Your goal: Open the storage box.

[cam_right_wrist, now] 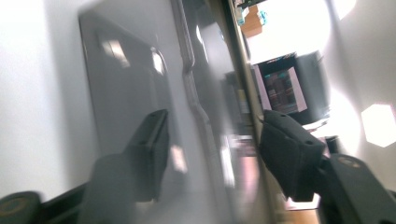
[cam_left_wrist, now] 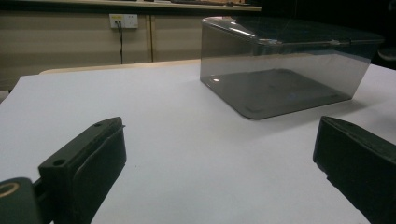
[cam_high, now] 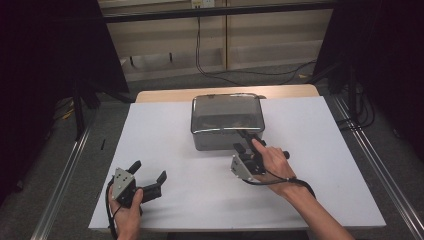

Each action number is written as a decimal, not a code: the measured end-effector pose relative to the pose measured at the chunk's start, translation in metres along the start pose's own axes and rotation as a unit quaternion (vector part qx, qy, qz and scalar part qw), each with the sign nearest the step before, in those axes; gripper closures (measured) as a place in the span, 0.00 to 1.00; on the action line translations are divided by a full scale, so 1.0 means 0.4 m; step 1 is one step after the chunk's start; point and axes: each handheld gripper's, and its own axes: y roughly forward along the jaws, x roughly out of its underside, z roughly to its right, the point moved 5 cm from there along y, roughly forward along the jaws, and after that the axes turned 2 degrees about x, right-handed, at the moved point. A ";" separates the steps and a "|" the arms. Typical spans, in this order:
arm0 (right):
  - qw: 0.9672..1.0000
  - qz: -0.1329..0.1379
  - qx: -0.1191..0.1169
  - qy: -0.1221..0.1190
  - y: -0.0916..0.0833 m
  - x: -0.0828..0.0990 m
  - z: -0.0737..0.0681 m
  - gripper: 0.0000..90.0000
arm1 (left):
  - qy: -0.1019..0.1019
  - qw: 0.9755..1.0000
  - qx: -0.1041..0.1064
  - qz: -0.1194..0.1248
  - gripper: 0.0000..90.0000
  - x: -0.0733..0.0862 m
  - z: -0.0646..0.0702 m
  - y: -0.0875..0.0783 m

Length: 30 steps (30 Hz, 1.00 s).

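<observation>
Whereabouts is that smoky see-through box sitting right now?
The box sits toward the far middle of the white table in the high view. The right gripper is at its near right corner, and the left gripper rests well away near the person's edge.

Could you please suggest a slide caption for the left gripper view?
Open left claw low over the white table, facing a smoky clear box.

We see a wooden table (cam_high: 300, 90) under a white sheet (cam_high: 165, 130). On the sheet — a smoky transparent box (cam_high: 227, 121), toward the far edge.
</observation>
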 end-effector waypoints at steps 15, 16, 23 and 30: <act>0.998 -0.007 -0.033 -0.056 0.057 -0.027 -0.016 0.71 | 0.002 1.000 0.003 0.004 0.03 -0.002 0.000 -0.006; 0.998 -0.006 -0.035 -0.055 0.062 -0.025 -0.018 0.75 | 0.003 1.000 0.003 0.002 0.03 -0.001 0.000 -0.006; 0.998 -0.013 -0.033 -0.060 0.076 -0.014 -0.024 0.81 | 0.004 1.000 0.002 0.004 0.03 -0.001 0.002 -0.004; 0.998 -0.012 -0.028 -0.062 0.079 -0.023 -0.029 0.87 | 0.004 1.000 0.003 0.003 0.03 0.000 0.001 -0.004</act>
